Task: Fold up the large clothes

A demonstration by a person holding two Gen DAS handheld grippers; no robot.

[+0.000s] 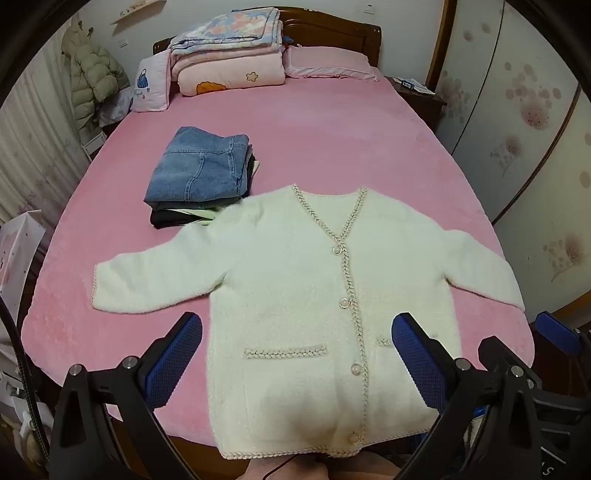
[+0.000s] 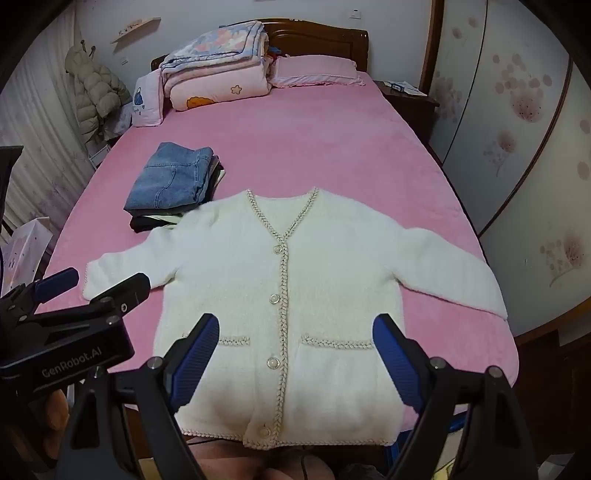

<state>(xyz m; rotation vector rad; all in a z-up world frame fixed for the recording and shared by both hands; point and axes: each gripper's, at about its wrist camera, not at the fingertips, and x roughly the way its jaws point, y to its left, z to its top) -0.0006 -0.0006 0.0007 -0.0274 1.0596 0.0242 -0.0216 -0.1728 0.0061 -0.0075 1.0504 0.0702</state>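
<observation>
A white cardigan lies flat and face up on the near half of a pink bed, buttoned down the front, collar toward the far side and both sleeves spread out to left and right. Its hem hangs just over the near edge of the bed, and the right cuff reaches close to the right edge. Bare pink sheet lies open beyond the collar and to the right. The left tongs hover above the lower part of the cardigan with the jaws spread wide and nothing between them; the right tongs hang over the same area, also wide apart and empty. Just left of the collar sits a stack of folded clothes topped with blue denim, touching or nearly touching the left shoulder. At the far end, folded quilts and a pink pillow rest against a dark wooden headboard. A puffy jacket hangs at far left, and a flower-patterned wardrobe stands along the right.
</observation>
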